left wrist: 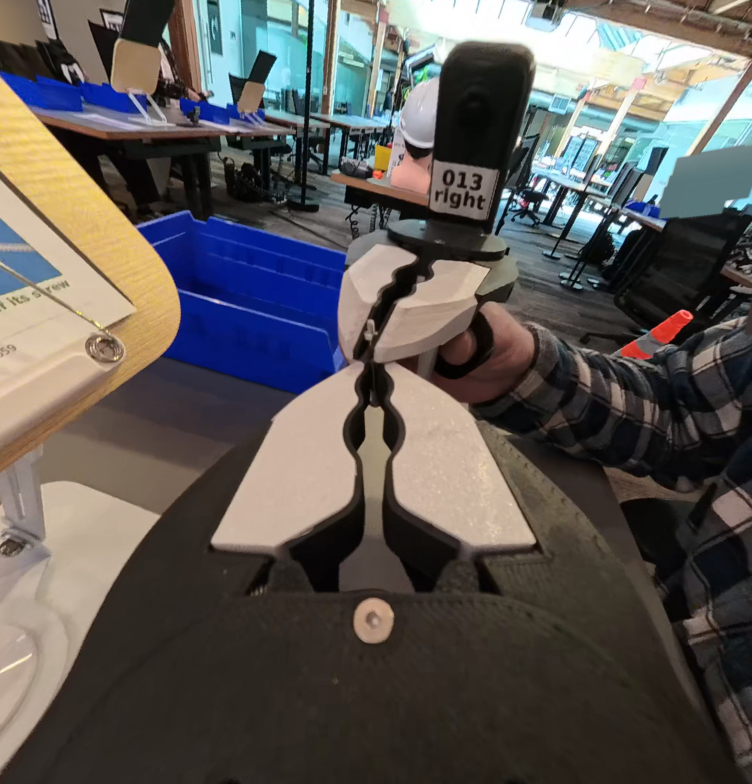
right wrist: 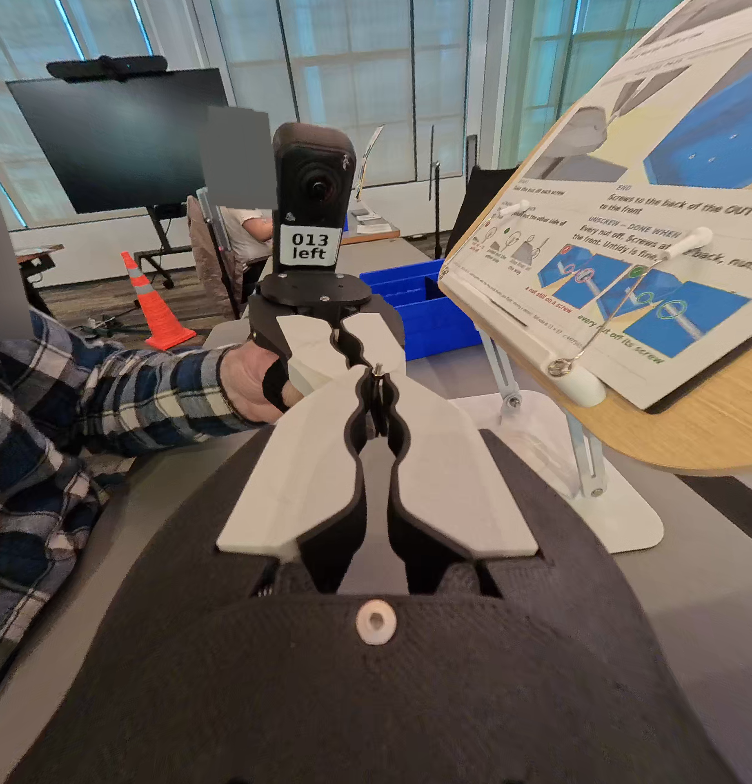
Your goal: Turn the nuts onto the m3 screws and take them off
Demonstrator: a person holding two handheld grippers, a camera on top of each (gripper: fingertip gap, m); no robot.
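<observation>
Plaid-sleeved arms reach in from either side – the left gripper and right gripper meet tip to tip above the table, both pinching one small screw, near the blue bin.

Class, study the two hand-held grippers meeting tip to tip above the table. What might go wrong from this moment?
1. The small silver screw is pinched only at the very tips of the right gripper and the left gripper, whose jaws crowd together. A twist or pull could let it slip out.
2. It seems to hang over the grey table, short of the blue plastic bin, so a dropped screw might roll away.
</observation>
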